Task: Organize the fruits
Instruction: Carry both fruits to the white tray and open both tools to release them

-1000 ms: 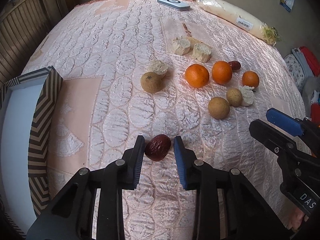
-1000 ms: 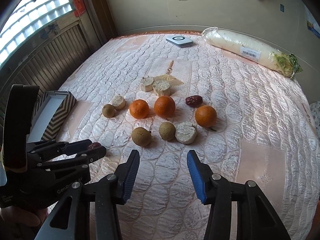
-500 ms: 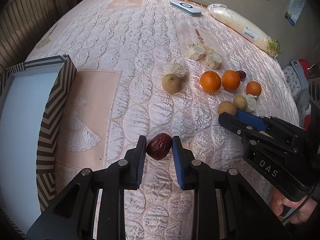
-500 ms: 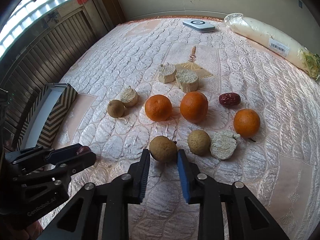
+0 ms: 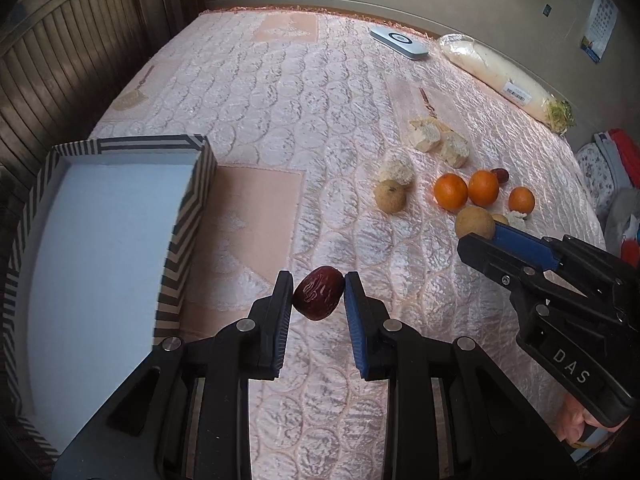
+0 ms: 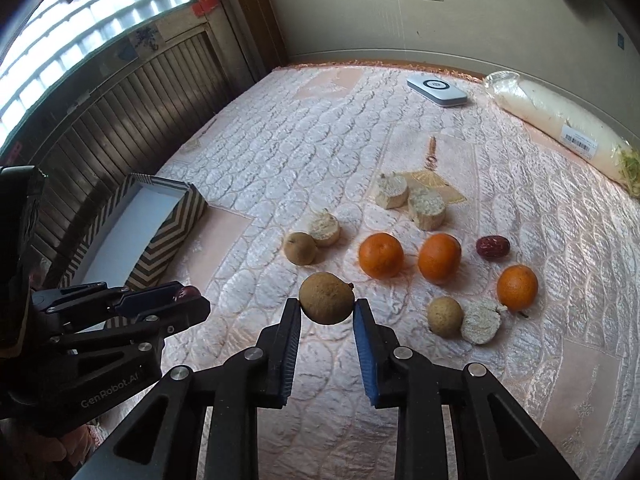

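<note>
My left gripper is shut on a dark red date and holds it above the quilt, right of the striped box. My right gripper is shut on a round brown fruit and holds it lifted. It also shows in the left wrist view. On the quilt lie three oranges, two more brown fruits, a second date and several pale cut pieces. The box is white inside and empty.
A white flat device and a long wrapped white radish lie at the far edge by the wall. Dark wooden slats run along the left. Clothes lie past the right edge.
Both grippers closed on their fruit and lifted it off the quilt. The left one moved with the date toward the striped box. The right one moved forward to the brown fruit.
</note>
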A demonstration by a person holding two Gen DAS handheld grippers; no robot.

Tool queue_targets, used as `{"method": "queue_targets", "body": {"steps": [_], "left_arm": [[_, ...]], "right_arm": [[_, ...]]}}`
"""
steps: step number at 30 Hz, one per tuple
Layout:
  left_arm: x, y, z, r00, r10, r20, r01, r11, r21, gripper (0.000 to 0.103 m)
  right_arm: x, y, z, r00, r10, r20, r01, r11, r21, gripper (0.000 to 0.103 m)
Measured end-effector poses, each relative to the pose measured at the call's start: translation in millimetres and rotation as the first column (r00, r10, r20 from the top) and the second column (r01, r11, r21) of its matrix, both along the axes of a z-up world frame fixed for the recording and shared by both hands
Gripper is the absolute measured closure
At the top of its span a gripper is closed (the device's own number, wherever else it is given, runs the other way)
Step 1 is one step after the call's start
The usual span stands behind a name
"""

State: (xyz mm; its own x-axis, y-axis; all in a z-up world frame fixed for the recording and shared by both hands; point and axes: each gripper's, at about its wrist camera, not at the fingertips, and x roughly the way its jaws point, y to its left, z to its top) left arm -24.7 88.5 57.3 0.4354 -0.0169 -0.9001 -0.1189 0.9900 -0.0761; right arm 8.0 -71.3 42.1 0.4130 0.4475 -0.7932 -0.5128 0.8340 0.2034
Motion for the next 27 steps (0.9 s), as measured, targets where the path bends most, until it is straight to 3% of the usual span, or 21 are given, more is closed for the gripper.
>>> {"method": "queue_targets", "body": {"steps": [17, 27], "left_arm": [[6, 123, 11, 0.976, 0.214, 0.026, -0.216, 0.971, 0.102, 0.078], [17, 181, -10, 0.948, 0.317, -0.017, -0.315, 0.946, 0.081, 0.078]], "right_arm": [[-5, 116, 19, 0.969, 0.240, 0.049, -0.241, 0.971, 0.004, 0.077], [2, 188, 15, 0.933, 0.356, 0.049, -0.356, 0.934, -0.004, 0.077]]}}
